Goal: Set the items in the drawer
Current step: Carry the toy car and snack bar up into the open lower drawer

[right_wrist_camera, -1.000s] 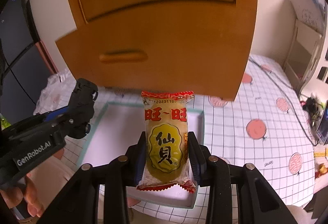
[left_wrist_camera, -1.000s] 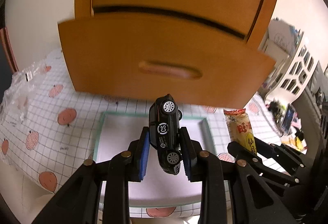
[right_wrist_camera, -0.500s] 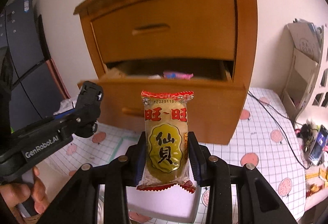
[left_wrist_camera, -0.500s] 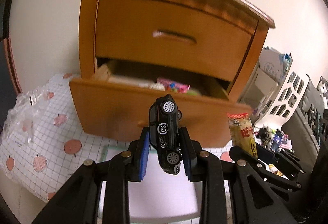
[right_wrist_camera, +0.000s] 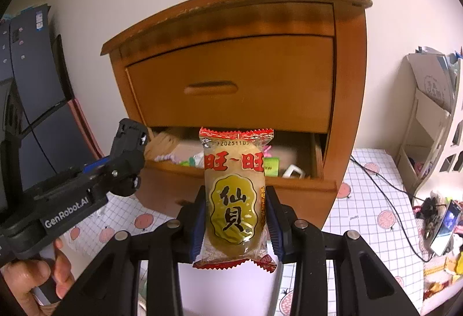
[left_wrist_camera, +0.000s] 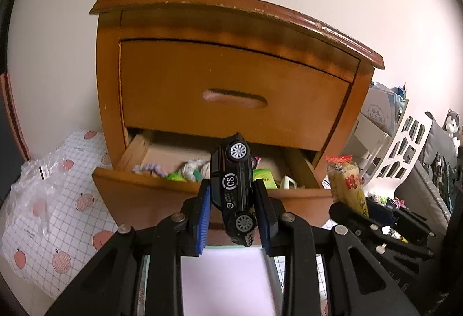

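My left gripper point(left_wrist_camera: 233, 194) is shut on a black toy car point(left_wrist_camera: 234, 186), held nose-down on its side between the blue pads. My right gripper point(right_wrist_camera: 235, 206) is shut on a yellow rice cracker packet point(right_wrist_camera: 235, 197) with red ends, held upright. Both hang in front of a wooden cabinet point(left_wrist_camera: 231, 90) whose lower drawer point(left_wrist_camera: 150, 194) is pulled open and holds several small items. The packet point(left_wrist_camera: 345, 186) and the right gripper show at the right of the left wrist view. The left gripper point(right_wrist_camera: 127, 154), held by a hand point(right_wrist_camera: 31, 278), shows at the left of the right wrist view.
The upper drawer point(right_wrist_camera: 231, 84) is closed. A white tray point(left_wrist_camera: 225, 281) lies on the checked tablecloth point(right_wrist_camera: 373, 214) under the grippers. A crumpled plastic bag point(left_wrist_camera: 31, 191) lies at the left. White shelving point(right_wrist_camera: 428, 119), cables and a phone point(right_wrist_camera: 445, 223) are at the right.
Both grippers have risen with their loads. The view has gone from the drawer's front panel to looking over its edge into the open drawer.
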Demonstrator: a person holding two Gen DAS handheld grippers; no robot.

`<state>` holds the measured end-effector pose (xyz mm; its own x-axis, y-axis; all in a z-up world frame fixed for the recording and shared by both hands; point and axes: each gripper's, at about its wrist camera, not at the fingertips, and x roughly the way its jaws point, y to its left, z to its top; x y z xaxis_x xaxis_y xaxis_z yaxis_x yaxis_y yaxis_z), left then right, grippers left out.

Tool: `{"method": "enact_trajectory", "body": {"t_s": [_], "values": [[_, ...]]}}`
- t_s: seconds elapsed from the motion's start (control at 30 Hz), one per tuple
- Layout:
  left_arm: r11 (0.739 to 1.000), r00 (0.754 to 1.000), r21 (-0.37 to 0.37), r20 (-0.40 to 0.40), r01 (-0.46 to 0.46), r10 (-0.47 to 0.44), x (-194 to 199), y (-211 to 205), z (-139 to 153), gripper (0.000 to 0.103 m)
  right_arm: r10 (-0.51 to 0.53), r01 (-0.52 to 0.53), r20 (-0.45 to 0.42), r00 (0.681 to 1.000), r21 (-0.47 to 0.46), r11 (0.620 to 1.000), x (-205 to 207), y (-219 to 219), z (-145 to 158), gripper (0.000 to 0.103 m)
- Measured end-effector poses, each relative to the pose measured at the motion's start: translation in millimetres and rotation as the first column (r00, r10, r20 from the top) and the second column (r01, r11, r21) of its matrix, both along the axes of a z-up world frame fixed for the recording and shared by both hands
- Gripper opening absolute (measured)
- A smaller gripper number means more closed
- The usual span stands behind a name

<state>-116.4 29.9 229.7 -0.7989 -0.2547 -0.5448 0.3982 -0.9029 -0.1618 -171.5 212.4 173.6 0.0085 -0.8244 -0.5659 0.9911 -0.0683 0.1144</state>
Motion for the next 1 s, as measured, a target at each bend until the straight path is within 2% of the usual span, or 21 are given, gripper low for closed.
{"method": "enact_trajectory", "body": {"t_s": [0.23,0.43,1.0], "values": [[1.0,1.0,-0.019,0.001,-0.007,0.007,-15,-13,11,0.03,-0.005,0.005,0.002,1.0,0.003,1.0,-10,-23,17,0.039],[0.999,1.0,-0.035,0.017,-0.009,0.01,-30,-27,14,0.03,-0.006,0.006,-0.001,1.0,0.018,1.0,-15,-45,19,0.039],[0.998,0.996,0.022,0.076,-0.052,0.05,-60,-71,-17,0.03,-0.001,0.003,-0.021,1.0,0.073,0.997,-19,-97,8,0.039]]}}
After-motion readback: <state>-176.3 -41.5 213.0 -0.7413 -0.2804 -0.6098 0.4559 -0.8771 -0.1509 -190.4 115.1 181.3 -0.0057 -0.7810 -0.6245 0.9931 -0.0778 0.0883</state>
